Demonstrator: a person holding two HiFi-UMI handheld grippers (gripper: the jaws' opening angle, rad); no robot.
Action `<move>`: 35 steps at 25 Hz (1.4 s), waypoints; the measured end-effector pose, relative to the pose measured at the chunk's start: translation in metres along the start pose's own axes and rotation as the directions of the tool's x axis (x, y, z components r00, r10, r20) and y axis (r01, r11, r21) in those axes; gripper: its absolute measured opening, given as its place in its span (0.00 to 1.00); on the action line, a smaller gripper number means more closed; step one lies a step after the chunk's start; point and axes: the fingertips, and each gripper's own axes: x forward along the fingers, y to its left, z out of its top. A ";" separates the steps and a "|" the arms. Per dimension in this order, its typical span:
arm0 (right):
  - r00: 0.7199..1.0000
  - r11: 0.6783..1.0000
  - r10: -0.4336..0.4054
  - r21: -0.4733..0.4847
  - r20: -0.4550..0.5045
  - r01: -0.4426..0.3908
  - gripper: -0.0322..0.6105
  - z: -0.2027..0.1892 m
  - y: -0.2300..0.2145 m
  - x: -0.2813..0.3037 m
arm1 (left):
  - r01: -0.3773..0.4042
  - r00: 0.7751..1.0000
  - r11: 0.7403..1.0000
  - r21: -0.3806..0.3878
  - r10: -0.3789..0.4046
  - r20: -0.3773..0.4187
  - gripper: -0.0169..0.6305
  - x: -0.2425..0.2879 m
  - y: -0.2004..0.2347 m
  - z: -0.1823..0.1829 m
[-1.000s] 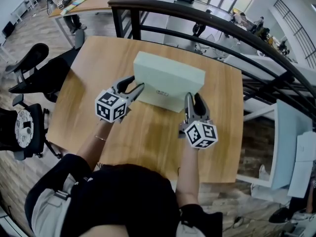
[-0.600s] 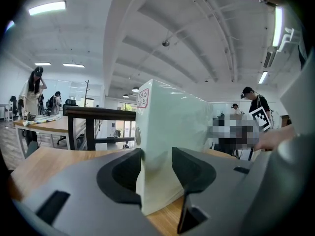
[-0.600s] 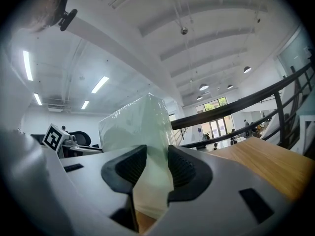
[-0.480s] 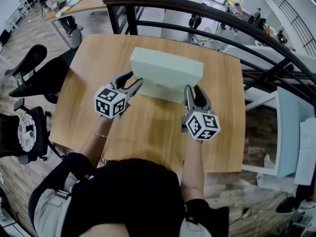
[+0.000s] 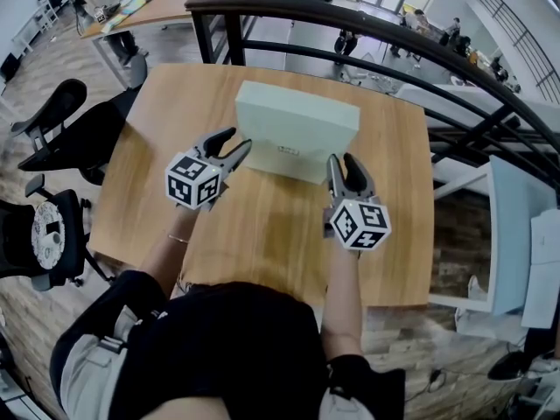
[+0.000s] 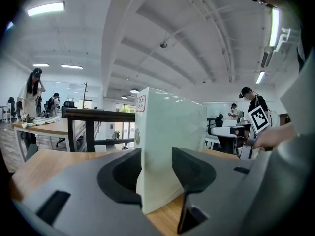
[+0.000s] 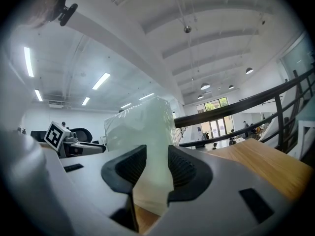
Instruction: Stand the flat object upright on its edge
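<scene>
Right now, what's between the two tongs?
The pale green box, a corner clamped in the left tongs and the right tongs; clearest in the head view.

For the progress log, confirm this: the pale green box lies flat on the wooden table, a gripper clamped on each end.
No: the pale green box stands upright on its edge on the wooden table, as the left gripper view shows; the left gripper and right gripper each clamp an end.

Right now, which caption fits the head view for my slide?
Left gripper and right gripper clamp the green box, standing on its edge on the wooden table.
</scene>
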 end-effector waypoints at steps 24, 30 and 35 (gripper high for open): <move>0.999 0.999 0.023 -0.021 -0.030 -0.024 0.12 0.012 0.028 -0.041 | 0.138 0.987 0.990 0.025 -0.140 0.080 0.08 -0.027 -0.057 0.029; 1.000 1.000 0.021 -0.023 -0.023 -0.021 0.11 0.017 0.028 -0.050 | 0.160 0.984 0.987 0.020 -0.161 0.074 0.08 -0.018 -0.066 0.028; 0.999 0.999 0.021 -0.029 -0.029 -0.022 0.10 0.018 0.031 -0.052 | 0.131 0.990 0.991 0.027 -0.133 0.045 0.08 -0.017 -0.062 0.024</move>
